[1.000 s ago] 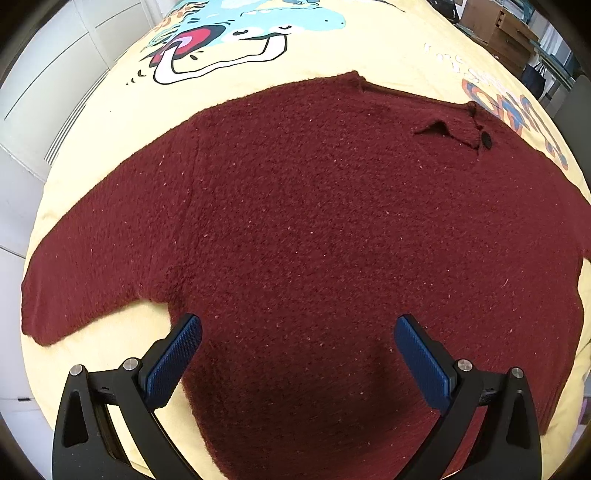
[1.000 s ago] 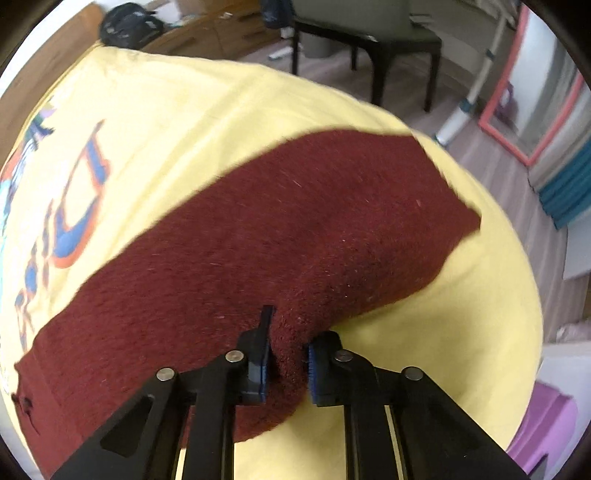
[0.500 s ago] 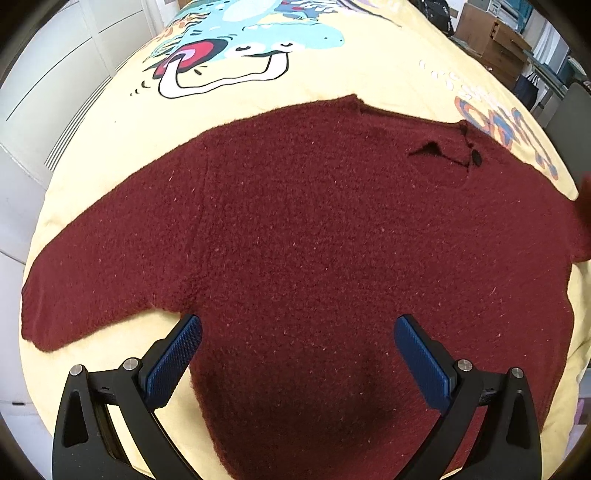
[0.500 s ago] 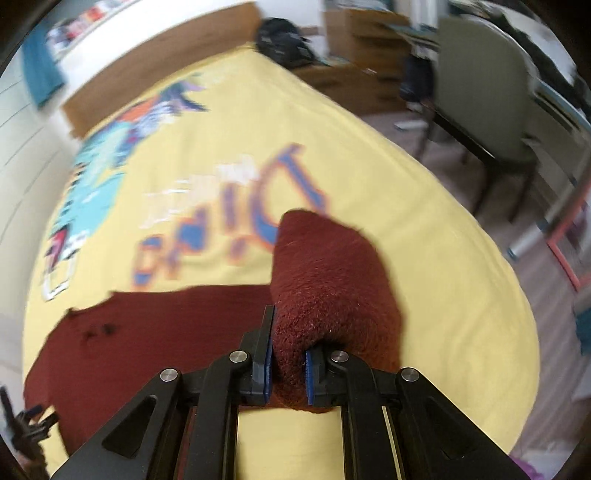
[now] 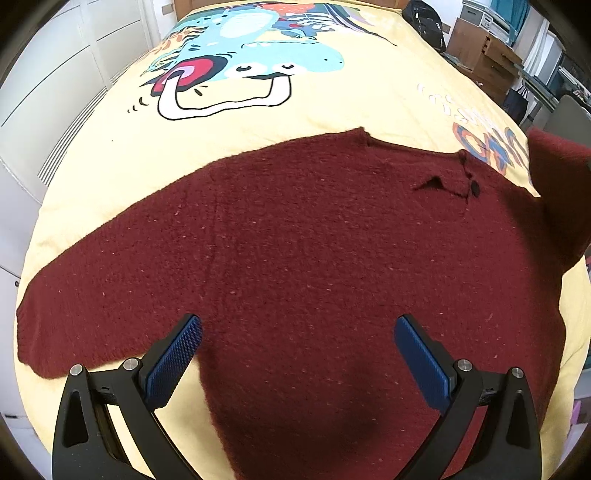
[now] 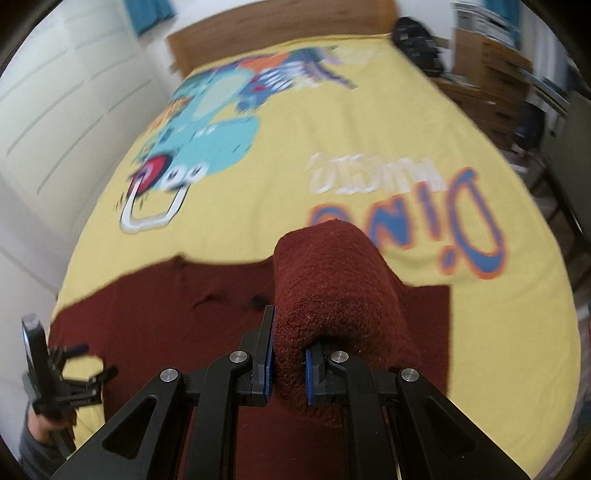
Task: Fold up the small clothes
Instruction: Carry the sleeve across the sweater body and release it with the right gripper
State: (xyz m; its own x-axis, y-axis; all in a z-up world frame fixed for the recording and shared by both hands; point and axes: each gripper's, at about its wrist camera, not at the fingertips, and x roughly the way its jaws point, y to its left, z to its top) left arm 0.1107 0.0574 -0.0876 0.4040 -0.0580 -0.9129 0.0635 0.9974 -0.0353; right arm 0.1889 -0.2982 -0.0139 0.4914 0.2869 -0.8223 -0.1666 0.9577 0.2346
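A dark red knit sweater (image 5: 295, 240) lies flat on a yellow bedspread (image 5: 351, 99), neckline (image 5: 443, 177) toward the far side. My left gripper (image 5: 297, 350) is open and empty, hovering over the sweater's lower body near the left armpit. My right gripper (image 6: 288, 363) is shut on the sweater's right sleeve (image 6: 332, 280), which is lifted and folded over toward the body. That raised sleeve also shows at the right edge of the left wrist view (image 5: 554, 192). The left gripper shows at the lower left of the right wrist view (image 6: 74, 373).
The bedspread has a blue dinosaur print (image 5: 266, 62) and orange-blue lettering (image 6: 424, 218). White wardrobe doors (image 5: 55, 74) stand left of the bed. A wooden headboard (image 6: 277, 33), wooden drawers (image 5: 487, 55) and a dark chair (image 6: 565, 155) lie beyond the bed's far and right edges.
My right gripper has lifted the right sleeve and swung it inward over the sweater. The sleeve now enters the left wrist view. The left gripper stayed open, drifting slightly.
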